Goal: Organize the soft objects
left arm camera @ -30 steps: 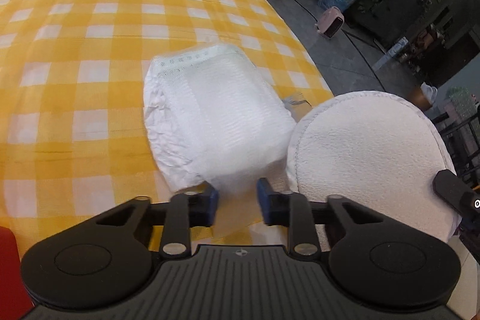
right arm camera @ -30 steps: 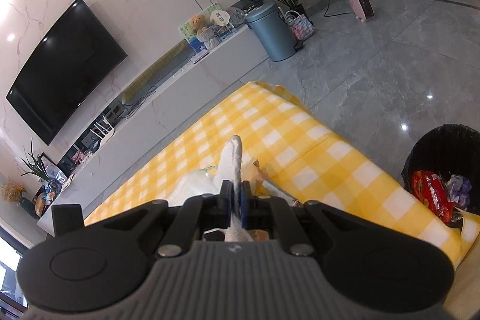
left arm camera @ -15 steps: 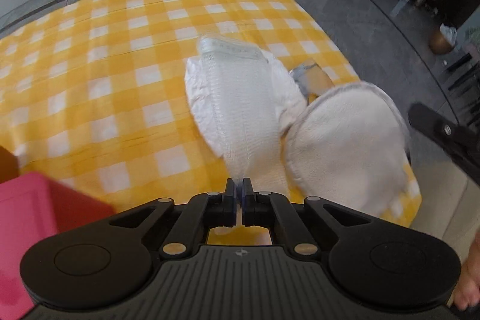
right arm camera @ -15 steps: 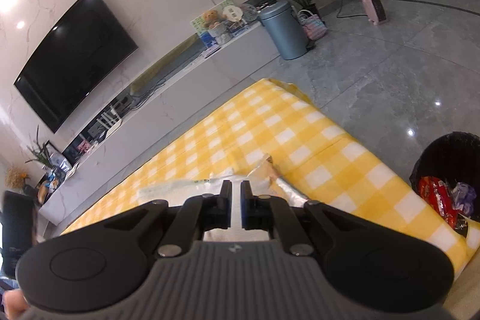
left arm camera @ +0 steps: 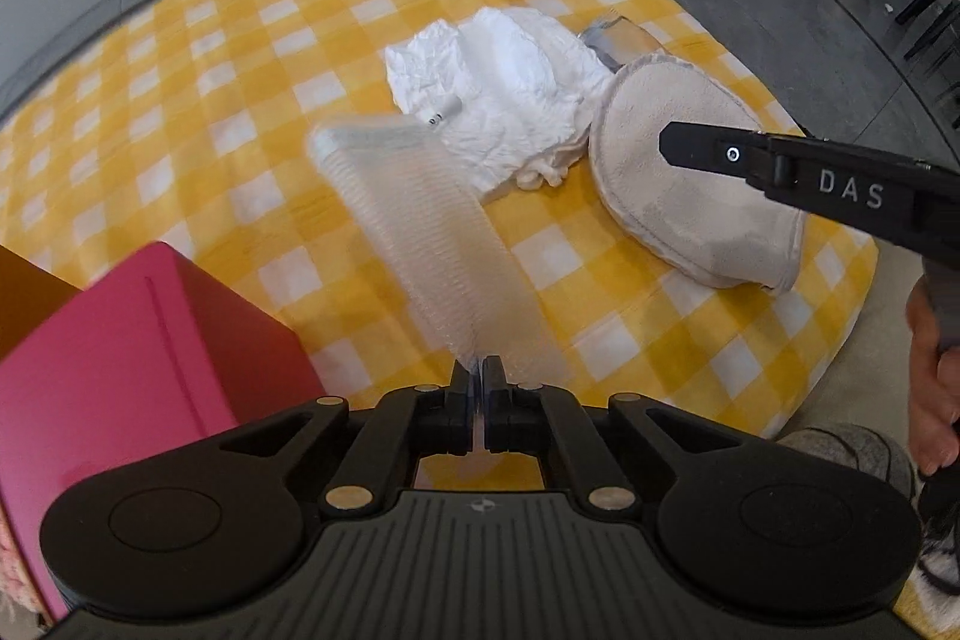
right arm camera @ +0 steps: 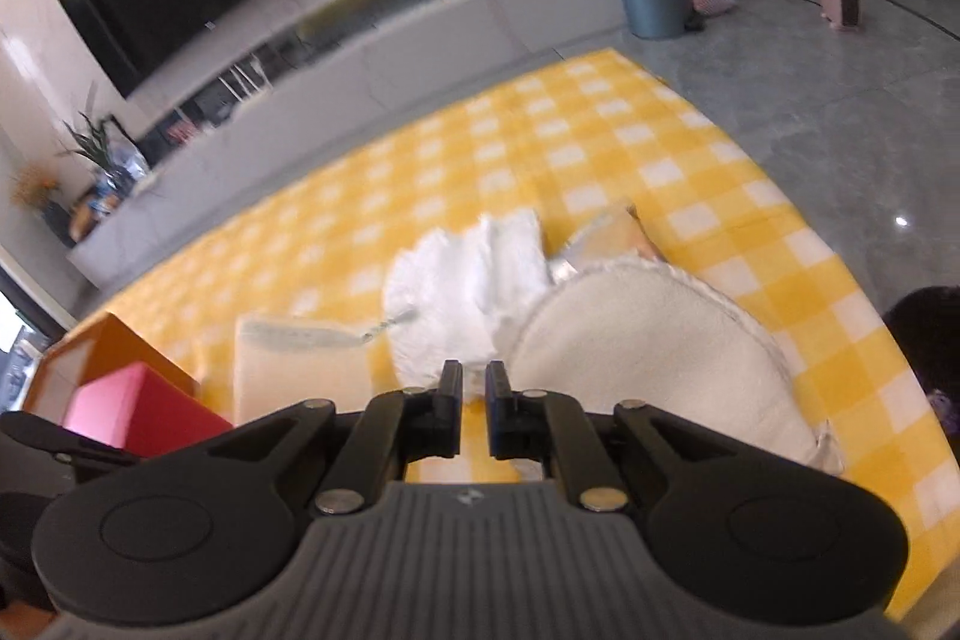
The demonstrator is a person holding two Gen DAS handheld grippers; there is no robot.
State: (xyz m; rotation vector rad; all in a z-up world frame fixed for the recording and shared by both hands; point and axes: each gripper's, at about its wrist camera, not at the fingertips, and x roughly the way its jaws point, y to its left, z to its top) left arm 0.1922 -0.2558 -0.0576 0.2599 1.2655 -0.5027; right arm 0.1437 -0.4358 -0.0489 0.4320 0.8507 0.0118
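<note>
Bubble wrap (left arm camera: 414,226) hangs pinched by one edge in the left hand-held gripper (left arm camera: 478,376), lifted clear of the worktop (left arm camera: 180,58) beside the pink box (left arm camera: 120,340), likely its destination. Right hand-held gripper (right arm camera: 474,382) hovers slightly parted, empty, over the white pad (right arm camera: 654,340).

Left gripper (left arm camera: 478,369) fingers pinched together on a thin sheet, right gripper (right arm camera: 474,375) fingers slightly parted, empty

"DAS" in light capitals on side of black right hand-held gripper (left arm camera: 840,187), seen in left wrist view. That's the only readable text. Small round emblem on each gripper's ribbed body, too tiny to read. Printed stuff on far counter too blurry.
</note>
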